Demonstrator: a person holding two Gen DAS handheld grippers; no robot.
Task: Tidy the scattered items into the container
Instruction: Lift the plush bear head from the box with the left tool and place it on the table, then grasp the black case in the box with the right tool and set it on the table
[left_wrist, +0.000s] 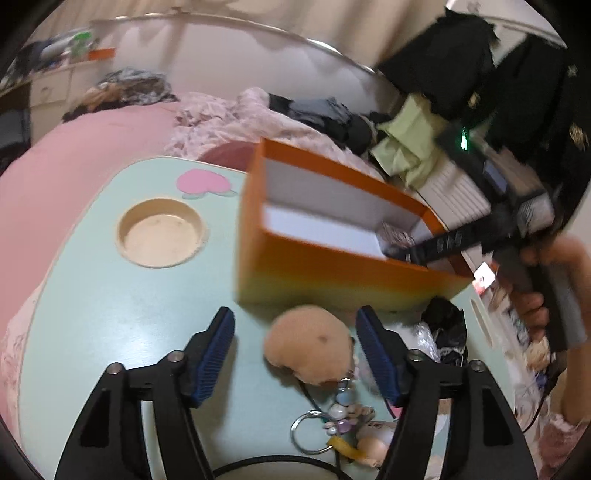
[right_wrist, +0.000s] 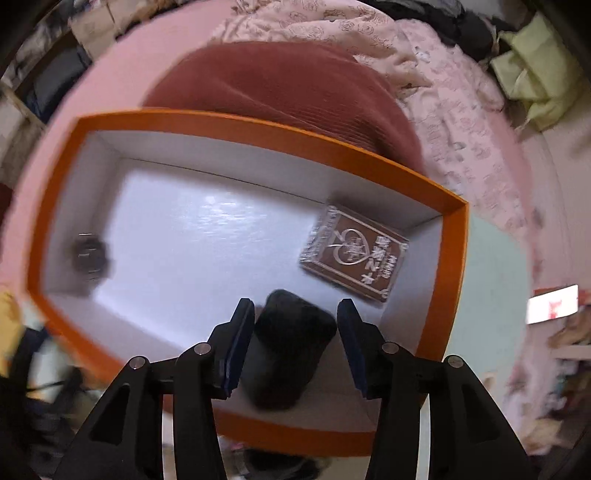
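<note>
An orange box (left_wrist: 332, 273) with a white inside stands on the mint-green table (left_wrist: 92, 314). My left gripper (left_wrist: 293, 325) is open low over the table. A peach plush ball (left_wrist: 308, 343) lies between its fingers, close to the right pad, with a wide gap to the left pad. A keyring with small charms (left_wrist: 340, 417) trails from the ball. My right gripper (right_wrist: 295, 306) points down into the box (right_wrist: 454, 258). A blurred black object (right_wrist: 291, 343) sits between its pads with a slim gap on the right side. A brown card pack (right_wrist: 354, 254) and a small dark item (right_wrist: 90, 256) lie on the box floor.
A round recess (left_wrist: 160, 232) and a pink sticker (left_wrist: 205, 182) mark the table's far left. A black-and-white crumpled thing (left_wrist: 443, 332) lies right of the plush ball. A hand (left_wrist: 535, 306) holds the right gripper (left_wrist: 399, 253). Behind the box are a red-brown cushion (right_wrist: 288, 88) and pink bedding.
</note>
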